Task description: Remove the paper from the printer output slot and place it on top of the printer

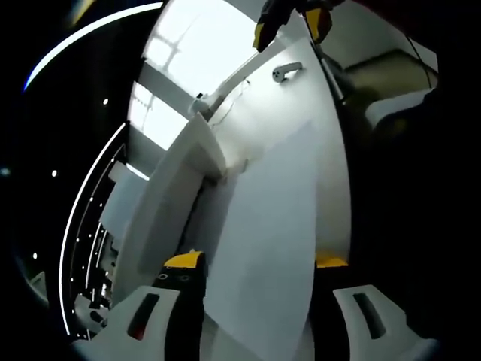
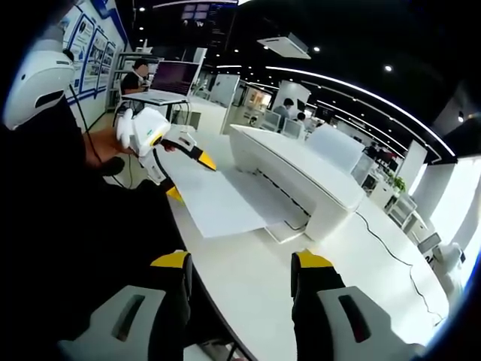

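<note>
A white sheet of paper (image 2: 225, 199) lies flat, reaching from the output slot at the base of the white printer (image 2: 293, 177) out over the white table (image 2: 255, 293). My left gripper (image 2: 189, 177) is at the sheet's far edge, one yellow-tipped jaw above it and one below, open. In the left gripper view the paper (image 1: 263, 241) runs between the spread jaws of my left gripper (image 1: 257, 262), beside the printer (image 1: 173, 195). My right gripper (image 2: 242, 259) hangs open over the table's near side with nothing in it, and appears far off as the right gripper (image 1: 291, 30).
A person's dark sleeve (image 2: 60, 188) covers the left side. A laptop (image 2: 174, 79) stands on a desk behind, with a person (image 2: 137, 75) seated by it. A cable (image 2: 383, 241) trails across the table to the right of the printer. Other desks stand further back.
</note>
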Demonstrator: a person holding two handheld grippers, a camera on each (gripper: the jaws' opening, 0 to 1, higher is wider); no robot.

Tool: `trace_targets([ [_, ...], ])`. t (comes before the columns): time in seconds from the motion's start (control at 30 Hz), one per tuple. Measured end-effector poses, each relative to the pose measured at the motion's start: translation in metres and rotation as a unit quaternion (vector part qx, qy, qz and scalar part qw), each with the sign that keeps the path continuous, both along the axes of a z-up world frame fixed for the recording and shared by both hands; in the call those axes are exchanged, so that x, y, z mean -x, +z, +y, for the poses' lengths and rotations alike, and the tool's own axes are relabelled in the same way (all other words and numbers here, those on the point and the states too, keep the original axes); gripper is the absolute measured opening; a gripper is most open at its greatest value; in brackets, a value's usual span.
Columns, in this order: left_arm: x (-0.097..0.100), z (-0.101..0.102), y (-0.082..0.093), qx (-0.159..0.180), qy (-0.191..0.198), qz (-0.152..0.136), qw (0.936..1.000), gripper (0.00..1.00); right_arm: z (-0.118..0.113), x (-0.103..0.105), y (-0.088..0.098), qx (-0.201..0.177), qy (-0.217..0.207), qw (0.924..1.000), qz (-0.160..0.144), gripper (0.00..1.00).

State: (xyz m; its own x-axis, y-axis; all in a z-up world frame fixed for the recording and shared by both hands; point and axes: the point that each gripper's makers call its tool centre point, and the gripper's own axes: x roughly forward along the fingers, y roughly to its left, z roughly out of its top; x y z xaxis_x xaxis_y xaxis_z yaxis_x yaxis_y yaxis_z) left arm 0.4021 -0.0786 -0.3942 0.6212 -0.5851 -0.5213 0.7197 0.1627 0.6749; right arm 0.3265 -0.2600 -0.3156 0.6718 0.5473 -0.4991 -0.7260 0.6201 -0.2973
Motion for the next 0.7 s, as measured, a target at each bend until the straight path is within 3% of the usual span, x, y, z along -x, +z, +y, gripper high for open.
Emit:
trace_targets([
  [0.7,0.0051,-0.0029,-0.005,-0.004,-0.01,0.016,0.9998,0.44,0.0034,0.0009,0.0022,-0.005,0.006,1.0,-0.001,0.49],
])
